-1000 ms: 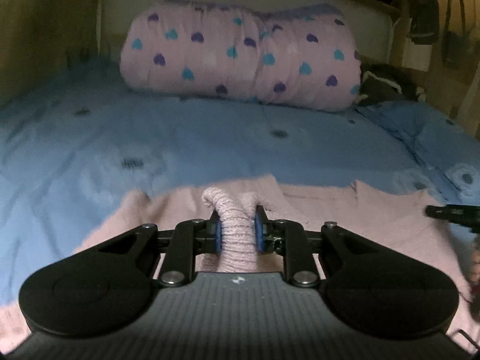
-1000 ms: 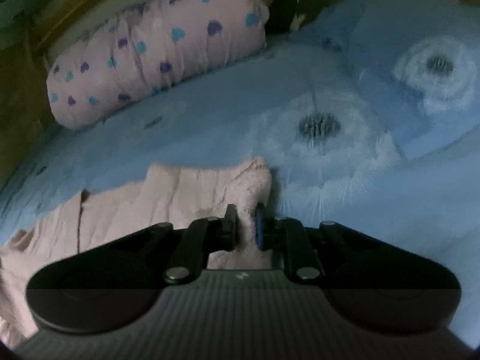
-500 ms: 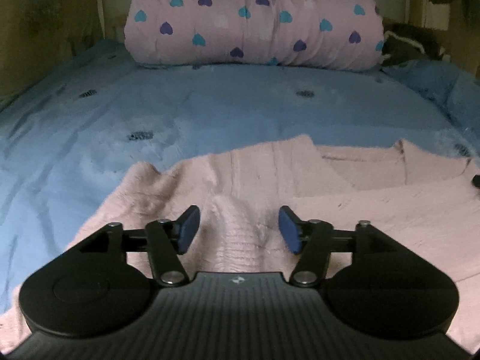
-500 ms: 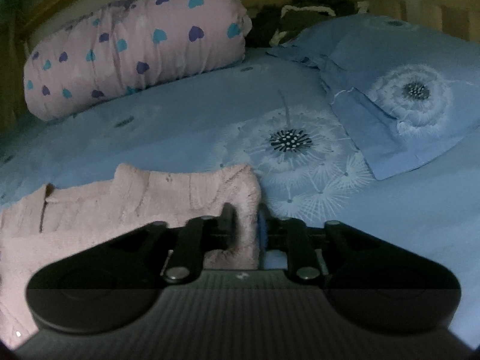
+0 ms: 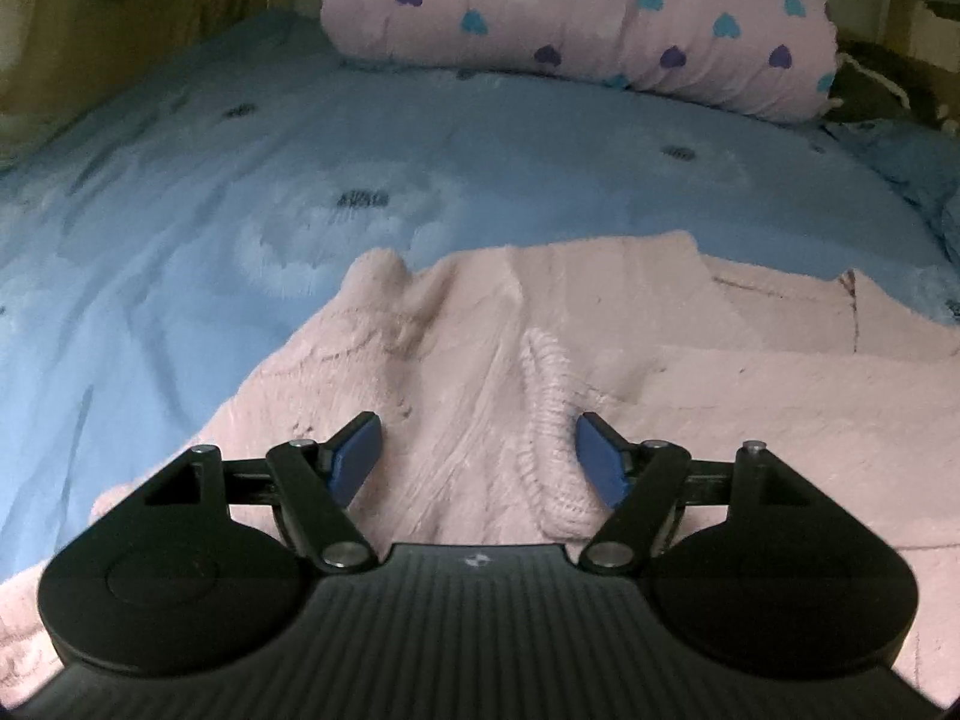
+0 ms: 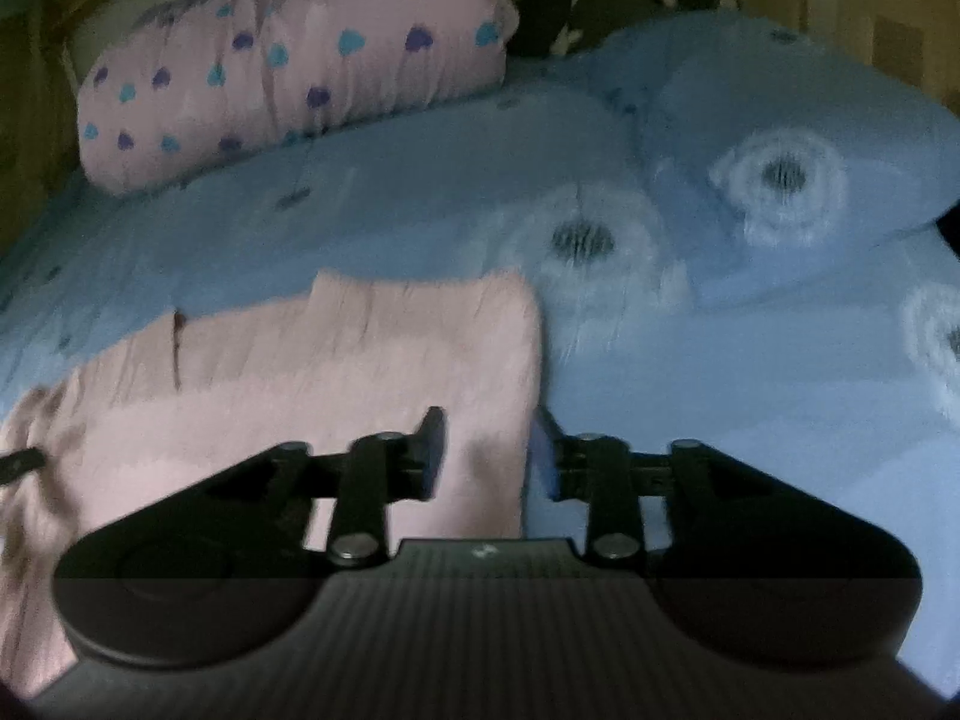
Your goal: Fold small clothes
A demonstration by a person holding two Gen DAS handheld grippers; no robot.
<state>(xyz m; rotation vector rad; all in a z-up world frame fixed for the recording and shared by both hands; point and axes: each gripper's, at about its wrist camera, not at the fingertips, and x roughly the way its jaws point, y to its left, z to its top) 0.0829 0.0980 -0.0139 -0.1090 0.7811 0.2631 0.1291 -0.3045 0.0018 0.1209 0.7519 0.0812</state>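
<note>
- The left gripper point(image 5: 479, 461), a black two-finger tool with blue pads, was released: its jaws stood wide and were opening, and they pressed on nothing.
- Between these jaws lay a ribbed cuff point(image 5: 555, 438) of the pale pink knitted sweater point(image 5: 456, 324); the cuff came very near to the right blue pad point(image 5: 602, 459), but I could not tell if it touched it.
- The right gripper point(image 6: 495, 450), of the same black kind, was also released and its jaws were opening; the right edge of the sweater point(image 6: 336, 360) was between them, and the pads did not squeeze it.
- The right-wrist picture was blurred, so small details were not clear there.
- The sweater lay spread on the light blue bedsheet with white dandelion print point(image 5: 480, 156), partly folded, with one flat layer over another on its right part in the left-wrist view.
- Its far edge had a notch, like a neck opening point(image 5: 849, 291).
- To the right of the sweater, in the right-wrist view, a light blue pillow with the same dandelion print point(image 6: 798, 138) rested on the sheet.
- At the far end of the bed lay a pink rolled blanket with purple and teal hearts point(image 5: 600, 18), across the head of the bed.
- Just beside its right end was a dark bundle point(image 5: 876, 84); what it was I could not tell.
</note>
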